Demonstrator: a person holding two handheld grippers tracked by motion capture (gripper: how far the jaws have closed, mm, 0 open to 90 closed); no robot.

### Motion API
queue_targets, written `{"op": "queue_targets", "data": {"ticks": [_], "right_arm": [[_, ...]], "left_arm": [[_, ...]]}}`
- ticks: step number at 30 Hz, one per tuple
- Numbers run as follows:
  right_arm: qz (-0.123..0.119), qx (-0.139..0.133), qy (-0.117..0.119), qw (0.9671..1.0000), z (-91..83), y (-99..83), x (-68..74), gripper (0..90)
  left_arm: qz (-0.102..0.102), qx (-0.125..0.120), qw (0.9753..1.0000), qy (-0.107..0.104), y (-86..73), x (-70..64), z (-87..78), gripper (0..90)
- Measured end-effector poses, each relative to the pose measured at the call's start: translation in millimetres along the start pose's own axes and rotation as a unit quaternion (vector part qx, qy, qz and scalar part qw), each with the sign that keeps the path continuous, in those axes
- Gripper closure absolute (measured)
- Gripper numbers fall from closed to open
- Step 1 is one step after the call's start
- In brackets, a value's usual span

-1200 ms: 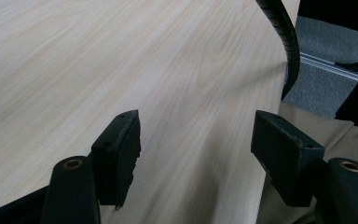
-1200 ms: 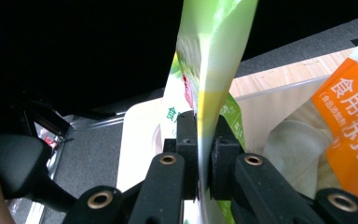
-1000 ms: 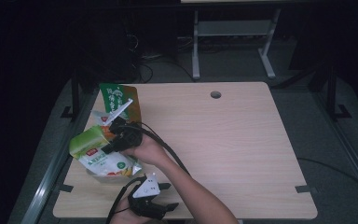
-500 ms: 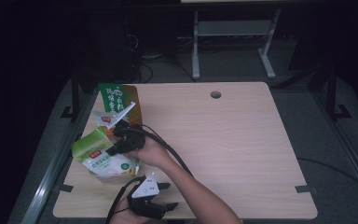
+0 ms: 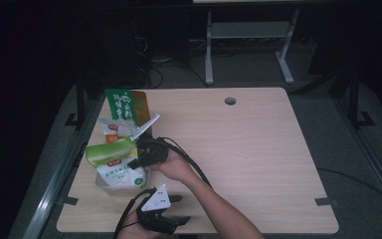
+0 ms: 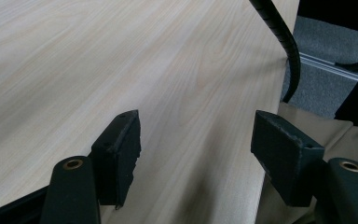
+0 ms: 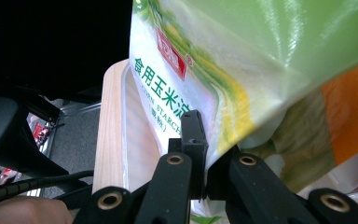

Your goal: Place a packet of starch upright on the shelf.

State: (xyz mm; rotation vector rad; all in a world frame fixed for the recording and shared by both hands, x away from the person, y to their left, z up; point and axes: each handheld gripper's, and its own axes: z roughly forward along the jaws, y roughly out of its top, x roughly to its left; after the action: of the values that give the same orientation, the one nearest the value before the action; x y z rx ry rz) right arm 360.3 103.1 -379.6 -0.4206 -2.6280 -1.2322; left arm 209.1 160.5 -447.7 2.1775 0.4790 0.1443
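Observation:
My right gripper [image 5: 132, 162] is shut on a green and white corn starch bag [image 5: 112, 162] at the table's left side, pinching its right edge. In the right gripper view the jaws [image 7: 204, 149] clamp the bag [image 7: 242, 56] near its lower edge, with Chinese print and a red label showing. My left gripper [image 5: 181, 209] rests low near the front edge, a grey plate on top. Its jaws stand open over bare wood [image 6: 196, 144], with nothing between them.
Behind the held bag lie a white bag with orange print [image 5: 112, 128] and a green and orange package [image 5: 127, 105]. The light wood table [image 5: 258, 164] has a cable hole [image 5: 230, 101] at the back. The table's left edge [image 7: 109, 126] is close to the bag.
My right gripper has shifted slightly to the right with the corn starch bag in it. The left gripper has stayed where it was.

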Motion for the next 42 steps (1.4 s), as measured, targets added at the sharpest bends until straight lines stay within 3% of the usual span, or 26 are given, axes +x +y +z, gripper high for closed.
{"op": "queue_targets", "data": {"ticks": [6, 9, 22, 30, 33, 42], "right_arm": [[-0.005, 0.000, 0.001, 1.0000, -2.5, 0.2, 1.2, 84.6], [-0.002, -0.013, 0.003, 0.9999, -10.4, -0.2, 0.9, 75.9], [0.005, -0.036, -0.012, 0.9992, -47.6, -13.6, -4.2, 57.8], [0.016, -0.040, -0.035, 0.9985, -71.5, -30.7, -12.5, 50.1], [0.034, -0.044, -0.040, 0.9976, -81.9, -39.4, -14.9, 48.5], [0.047, -0.040, -0.077, 0.9951, -103.1, -62.1, -21.8, 43.2]], "left_arm": [[0.003, -0.001, 1.0000, 0.003, 0.2, 1.8, -1.3, 32.7], [0.002, -0.002, 1.0000, 0.005, 0.7, 2.6, -1.5, 32.1], [-0.006, -0.007, 0.9998, 0.018, 3.7, 9.5, -4.6, 29.6], [-0.005, -0.004, 0.9998, 0.019, 3.9, 9.3, -2.5, 29.0], [-0.001, -0.003, 0.9998, 0.020, 4.8, 9.9, -1.6, 28.6], [-0.006, -0.008, 0.9997, 0.021, 6.9, 10.9, -2.3, 28.0]]}}
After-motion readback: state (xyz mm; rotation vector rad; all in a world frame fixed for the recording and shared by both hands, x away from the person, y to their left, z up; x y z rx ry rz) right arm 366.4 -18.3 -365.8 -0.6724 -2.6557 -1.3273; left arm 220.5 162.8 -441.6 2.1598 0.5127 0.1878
